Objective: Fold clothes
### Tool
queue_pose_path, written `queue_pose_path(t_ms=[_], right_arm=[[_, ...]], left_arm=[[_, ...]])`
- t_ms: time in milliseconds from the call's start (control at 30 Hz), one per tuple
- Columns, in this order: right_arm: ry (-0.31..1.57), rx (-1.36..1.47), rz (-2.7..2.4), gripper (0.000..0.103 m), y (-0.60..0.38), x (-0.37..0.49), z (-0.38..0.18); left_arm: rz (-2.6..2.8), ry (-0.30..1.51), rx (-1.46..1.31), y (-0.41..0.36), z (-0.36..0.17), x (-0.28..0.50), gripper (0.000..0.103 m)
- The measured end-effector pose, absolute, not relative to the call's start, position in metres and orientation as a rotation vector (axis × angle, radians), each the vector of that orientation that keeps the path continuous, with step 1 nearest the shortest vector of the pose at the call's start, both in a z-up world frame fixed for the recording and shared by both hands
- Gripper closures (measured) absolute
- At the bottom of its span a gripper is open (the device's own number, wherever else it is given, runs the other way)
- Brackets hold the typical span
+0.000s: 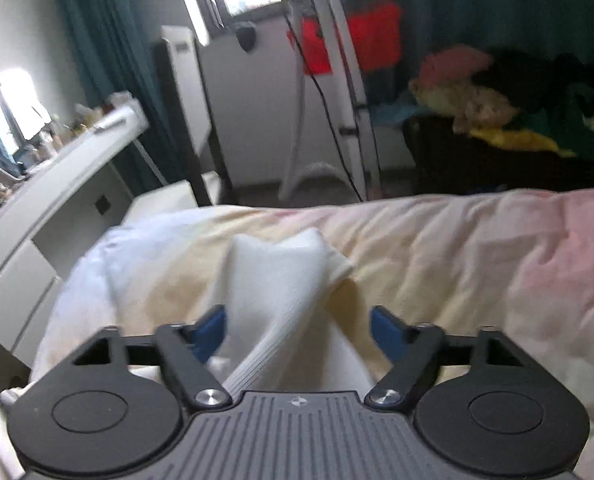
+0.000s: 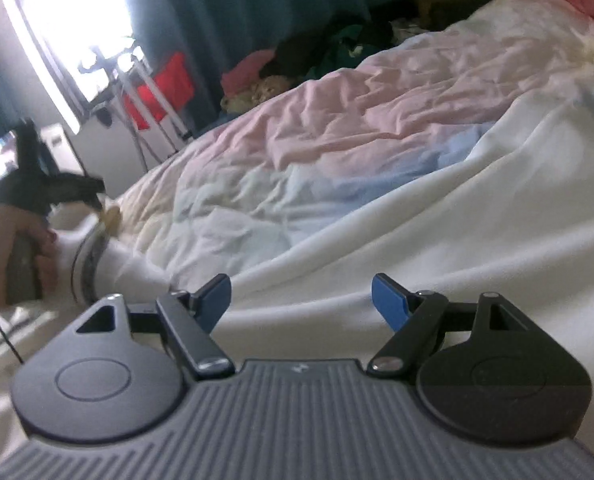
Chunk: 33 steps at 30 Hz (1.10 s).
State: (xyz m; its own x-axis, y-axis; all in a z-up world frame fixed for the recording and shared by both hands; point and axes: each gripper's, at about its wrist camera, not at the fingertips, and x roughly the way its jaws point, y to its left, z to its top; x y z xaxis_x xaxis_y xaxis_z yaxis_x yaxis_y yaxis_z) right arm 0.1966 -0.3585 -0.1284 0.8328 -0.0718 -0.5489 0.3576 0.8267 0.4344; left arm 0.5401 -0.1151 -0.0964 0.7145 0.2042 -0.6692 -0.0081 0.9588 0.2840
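Observation:
A white garment (image 1: 281, 280) lies bunched on the bed, a ribbed fold of it rising between the blue pads of my left gripper (image 1: 299, 330), whose jaws stand wide apart and do not pinch it. In the right wrist view the same white garment (image 2: 437, 240) spreads over the bed under my right gripper (image 2: 301, 300), which is open and empty just above the cloth. The left gripper (image 2: 57, 188) and the hand holding it show at the left edge of that view, over the garment's striped collar (image 2: 91, 256).
The bed cover (image 1: 477, 264) is crumpled pastel pink, yellow and blue (image 2: 357, 128). A white dresser (image 1: 57, 200) with bottles stands left. A tripod (image 1: 329, 92), a red item (image 1: 373, 36) and a clothes pile (image 1: 497, 108) are beyond the bed.

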Motion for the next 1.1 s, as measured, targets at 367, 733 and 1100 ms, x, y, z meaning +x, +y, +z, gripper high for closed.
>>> queue_pose_path(t_ms=[367,733,1100], right_arm=[[0.503,0.598,-0.286,0.024,-0.379,0.198,-0.125],[0.465,0.614,-0.306,0.024,-0.385,0.181,-0.109],[0.455,0.645,-0.359,0.024,-0.395,0.177,-0.112]], left_arm=[[-0.017,0.683,0.314,-0.126,-0.064,0.503,0.094],[-0.358,0.466,0.321,-0.194,0.031,0.384,0.096],[-0.549,0.425,0.247,-0.274,0.009,0.382,0.078]])
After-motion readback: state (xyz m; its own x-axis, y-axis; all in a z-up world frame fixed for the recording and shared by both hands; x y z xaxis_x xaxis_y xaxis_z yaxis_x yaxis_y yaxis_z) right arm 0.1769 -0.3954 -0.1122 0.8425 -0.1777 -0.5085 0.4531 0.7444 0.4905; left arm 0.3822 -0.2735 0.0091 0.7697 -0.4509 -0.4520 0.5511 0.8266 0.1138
